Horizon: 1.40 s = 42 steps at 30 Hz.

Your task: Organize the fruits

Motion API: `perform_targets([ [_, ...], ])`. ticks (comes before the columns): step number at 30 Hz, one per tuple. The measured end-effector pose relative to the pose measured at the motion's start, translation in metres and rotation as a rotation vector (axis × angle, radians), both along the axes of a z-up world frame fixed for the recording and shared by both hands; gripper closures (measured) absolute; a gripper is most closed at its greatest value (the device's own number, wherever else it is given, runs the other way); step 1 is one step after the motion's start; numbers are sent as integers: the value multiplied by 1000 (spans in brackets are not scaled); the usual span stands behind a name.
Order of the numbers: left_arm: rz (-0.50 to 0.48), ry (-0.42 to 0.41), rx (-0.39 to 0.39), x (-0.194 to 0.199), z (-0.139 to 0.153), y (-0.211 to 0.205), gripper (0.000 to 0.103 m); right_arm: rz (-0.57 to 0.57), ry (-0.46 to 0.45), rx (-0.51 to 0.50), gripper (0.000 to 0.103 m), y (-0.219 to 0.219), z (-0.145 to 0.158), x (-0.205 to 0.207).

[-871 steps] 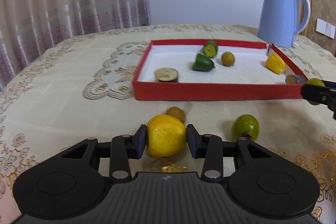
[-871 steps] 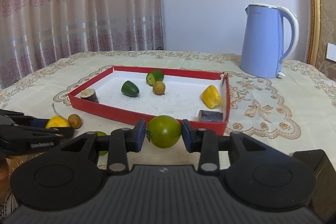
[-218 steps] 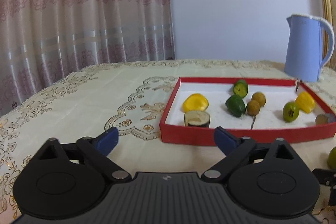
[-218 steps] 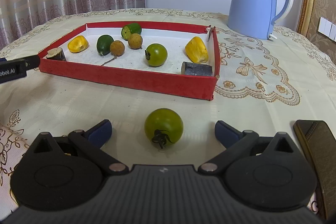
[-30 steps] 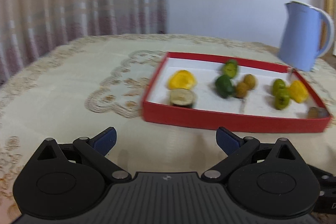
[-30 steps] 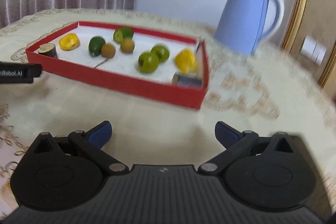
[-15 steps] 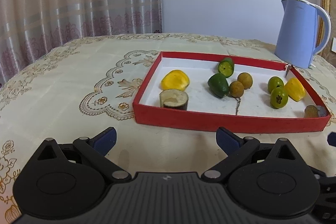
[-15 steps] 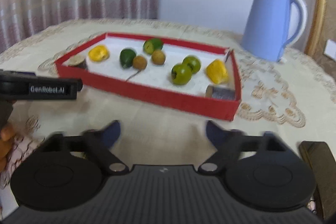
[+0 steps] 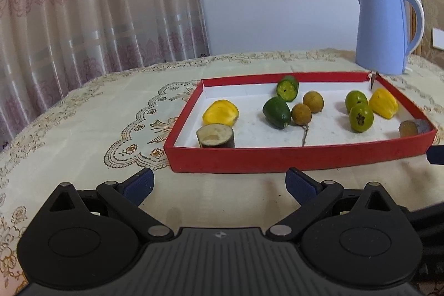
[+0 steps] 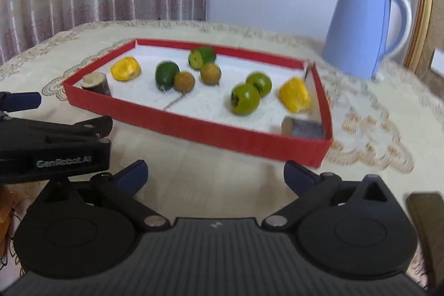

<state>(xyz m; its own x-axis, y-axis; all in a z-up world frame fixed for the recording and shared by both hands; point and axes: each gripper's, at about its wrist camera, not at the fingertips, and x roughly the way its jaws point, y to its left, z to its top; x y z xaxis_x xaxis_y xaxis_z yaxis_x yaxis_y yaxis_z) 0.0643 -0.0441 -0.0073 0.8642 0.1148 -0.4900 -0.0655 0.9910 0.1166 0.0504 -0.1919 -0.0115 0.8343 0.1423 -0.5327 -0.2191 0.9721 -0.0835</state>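
A red tray (image 9: pixel 277 157) on the table holds several fruits: two yellow pieces (image 9: pixel 220 111), two round green fruits (image 9: pixel 360 118), two dark green pieces (image 9: pixel 277 108), two brown round fruits (image 9: pixel 301 114) and two cut stubs (image 9: pixel 216 135). The tray also shows in the right wrist view (image 10: pixel 194 126). My left gripper (image 9: pixel 220 183) is open and empty, just in front of the tray's near wall. My right gripper (image 10: pixel 215 175) is open and empty, in front of the tray's near right side. The left gripper's body (image 10: pixel 52 146) shows at the left of the right wrist view.
A light blue kettle (image 9: pixel 384 29) stands behind the tray at the back right. A dark flat object (image 10: pixel 424 215) lies at the right edge by my right gripper. Curtains hang behind the table. The table has an embroidered cream cloth (image 9: pixel 83 113).
Both grippers have stayed open and empty. The right wrist view has shifted and drawn a little closer to the tray. The fruits in the tray have not moved.
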Motion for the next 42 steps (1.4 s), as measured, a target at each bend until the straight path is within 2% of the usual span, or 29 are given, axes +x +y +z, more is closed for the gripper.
perform_targets([
  [4,11,33,-41,4,-1,7,1,-27,-88,-20,0,-1,4,-14],
  [10,49,25,-6,3,-2,4,1,-63,-2,-139,0,2,-8,-2],
  [15,40,23,5,2,-2,3,1,-63,-2,-154,0,4,-9,-3],
  [20,38,25,10,3,-2,2,1,-59,33,-91,0,-4,-10,1],
  [24,37,31,3,4,-1,3,1,-51,114,55,0,-26,-12,13],
  [25,39,33,0,4,-1,3,1,-48,111,87,0,-30,-12,13],
  [29,39,37,-8,4,-2,5,1,-52,108,43,0,-23,-13,12],
  [42,38,49,-23,5,-3,6,1,-52,114,53,0,-24,-12,13],
])
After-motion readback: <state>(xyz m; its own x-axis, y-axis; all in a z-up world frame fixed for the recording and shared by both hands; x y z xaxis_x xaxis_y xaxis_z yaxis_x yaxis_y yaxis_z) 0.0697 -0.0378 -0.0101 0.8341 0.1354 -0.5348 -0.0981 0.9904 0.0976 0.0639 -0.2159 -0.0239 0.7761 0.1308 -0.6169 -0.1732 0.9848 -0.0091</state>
